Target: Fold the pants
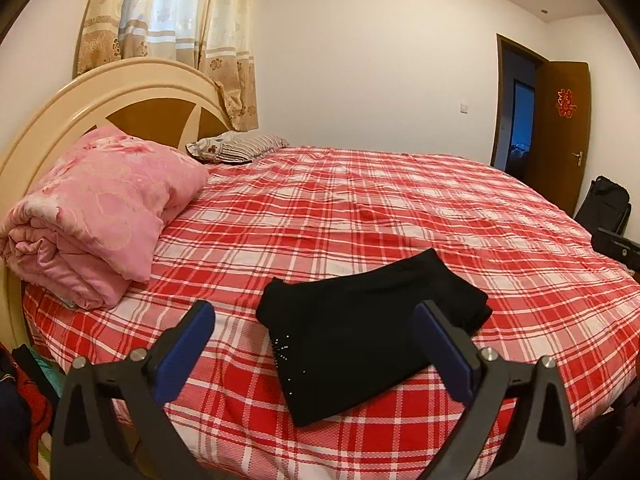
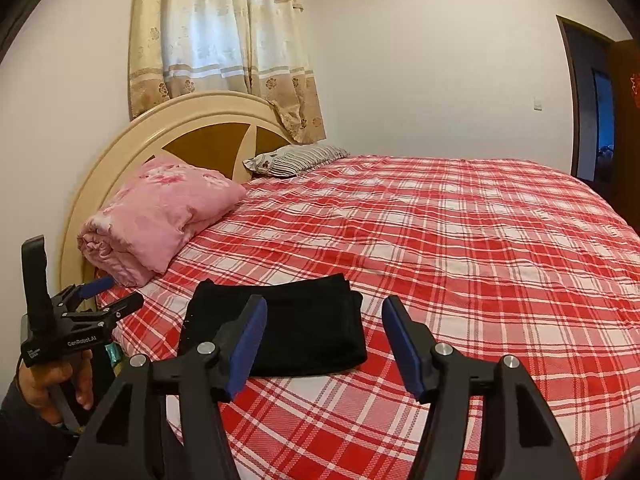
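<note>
Ahead, folded pants [image 1: 360, 332] beyond spread tongs [image 1: 316, 320]

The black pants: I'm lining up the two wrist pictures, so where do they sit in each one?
Left wrist view: the pants lie folded on the bedspread, low centre, between the left gripper fingers.
Right wrist view: the pants lie lower left of centre, partly behind the right gripper.
Shared landmark: the pink quilt, left of the pants by the headboard.
</note>
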`<state>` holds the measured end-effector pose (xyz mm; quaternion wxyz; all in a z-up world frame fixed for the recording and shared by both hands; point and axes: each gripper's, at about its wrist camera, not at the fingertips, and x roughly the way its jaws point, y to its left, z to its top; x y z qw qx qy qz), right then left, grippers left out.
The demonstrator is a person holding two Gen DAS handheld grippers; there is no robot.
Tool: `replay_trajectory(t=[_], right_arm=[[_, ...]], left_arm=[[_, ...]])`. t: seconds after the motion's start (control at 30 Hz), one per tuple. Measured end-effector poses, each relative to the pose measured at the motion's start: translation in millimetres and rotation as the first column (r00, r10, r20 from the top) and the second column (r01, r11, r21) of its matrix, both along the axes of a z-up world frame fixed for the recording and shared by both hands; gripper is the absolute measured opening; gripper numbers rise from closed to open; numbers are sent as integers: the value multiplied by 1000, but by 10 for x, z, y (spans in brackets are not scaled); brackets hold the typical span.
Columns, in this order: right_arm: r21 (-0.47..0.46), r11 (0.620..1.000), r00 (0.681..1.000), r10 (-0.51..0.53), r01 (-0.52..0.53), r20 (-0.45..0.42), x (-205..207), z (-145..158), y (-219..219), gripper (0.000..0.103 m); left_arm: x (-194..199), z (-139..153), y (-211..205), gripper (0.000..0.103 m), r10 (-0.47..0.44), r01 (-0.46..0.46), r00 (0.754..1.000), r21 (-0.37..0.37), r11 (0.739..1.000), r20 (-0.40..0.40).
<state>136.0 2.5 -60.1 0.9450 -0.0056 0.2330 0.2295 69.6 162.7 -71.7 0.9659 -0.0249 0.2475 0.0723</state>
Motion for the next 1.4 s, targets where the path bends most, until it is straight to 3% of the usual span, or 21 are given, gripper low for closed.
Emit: replay_trajectory(t=[1.4], right_arm=[[-38,999,999,26,-25,33,-98,-22,76,62]], left_arm=[[11,36,-9,103,38,-38,999,20,999,4]])
